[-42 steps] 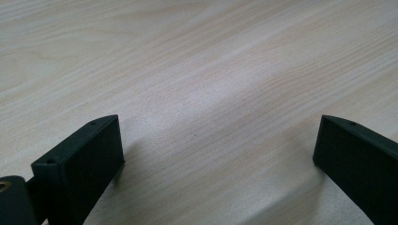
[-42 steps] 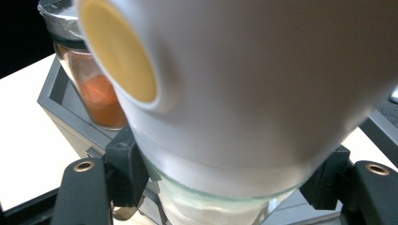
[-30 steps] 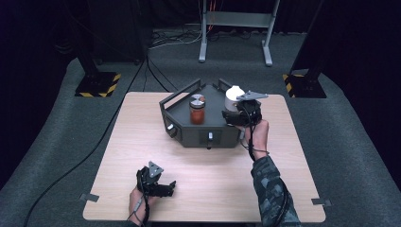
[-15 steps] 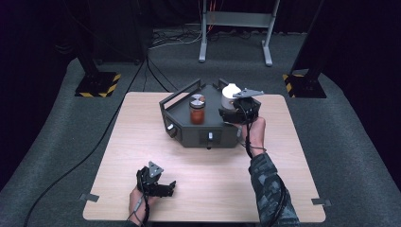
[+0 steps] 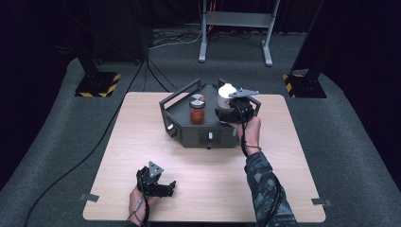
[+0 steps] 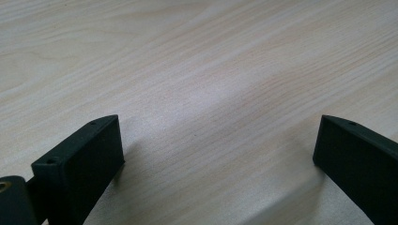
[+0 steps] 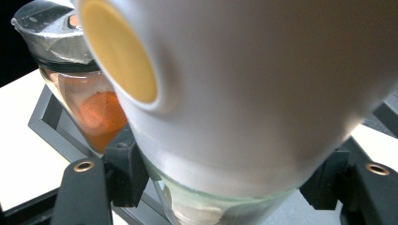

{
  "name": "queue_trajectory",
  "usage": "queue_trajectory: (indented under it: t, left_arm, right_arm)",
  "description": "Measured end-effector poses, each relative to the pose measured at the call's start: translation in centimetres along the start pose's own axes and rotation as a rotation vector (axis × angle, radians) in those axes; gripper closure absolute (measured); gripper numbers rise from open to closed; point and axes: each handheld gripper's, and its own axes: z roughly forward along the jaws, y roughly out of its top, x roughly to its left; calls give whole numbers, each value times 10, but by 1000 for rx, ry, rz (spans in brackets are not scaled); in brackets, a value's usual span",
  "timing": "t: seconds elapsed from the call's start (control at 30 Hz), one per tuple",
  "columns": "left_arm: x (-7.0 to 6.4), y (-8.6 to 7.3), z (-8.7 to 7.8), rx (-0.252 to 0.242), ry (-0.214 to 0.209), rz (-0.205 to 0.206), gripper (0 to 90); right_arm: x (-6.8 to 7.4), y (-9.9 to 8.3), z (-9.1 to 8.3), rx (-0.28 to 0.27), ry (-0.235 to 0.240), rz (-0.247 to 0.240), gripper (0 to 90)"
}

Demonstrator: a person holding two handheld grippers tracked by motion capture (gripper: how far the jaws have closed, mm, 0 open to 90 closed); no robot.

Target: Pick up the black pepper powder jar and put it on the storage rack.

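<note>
A black angular tray [image 5: 189, 136] stands at the table's far middle. In it stands a glass jar of orange contents [image 5: 197, 110] with a metal lid, which also appears at the upper left of the right gripper view [image 7: 91, 105]. My right gripper [image 5: 227, 110] is shut on a white-lidded glass jar [image 5: 226, 91] at the tray's right part, just right of the orange jar. Seen from that gripper [image 7: 225, 185], its jaws press the glass below the white lid [image 7: 253, 89]. My left gripper [image 5: 165, 187] rests open on the bare wood near the front edge [image 6: 216, 145], with nothing in it.
The wooden table [image 5: 283, 142] has free surface around the tray and in front of it. Black stands with yellow-striped feet [image 5: 97, 84] and a grey metal frame [image 5: 234, 28] stand on the floor beyond the table.
My right gripper has carried the white-lidded jar a little to the left, closer to the orange jar over the tray. The left gripper has stayed still.
</note>
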Motion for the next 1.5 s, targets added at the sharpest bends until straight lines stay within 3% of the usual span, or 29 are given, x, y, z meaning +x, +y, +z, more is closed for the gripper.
queue_trajectory:
  t: [0.73, 1.3, 1.5]
  left_arm:
    - [1, 0, 0, 0, -3, -5, 17]
    - [1, 0, 0, 0, -3, -5, 17]
    - [1, 0, 0, -1, -3, -5, 17]
  right_arm:
    - [3, -8, 26, 6, 41, 4, 296]
    - [6, -19, 27, -39, 37, -9, 295]
    - [6, -16, 27, -24, 37, -10, 291]
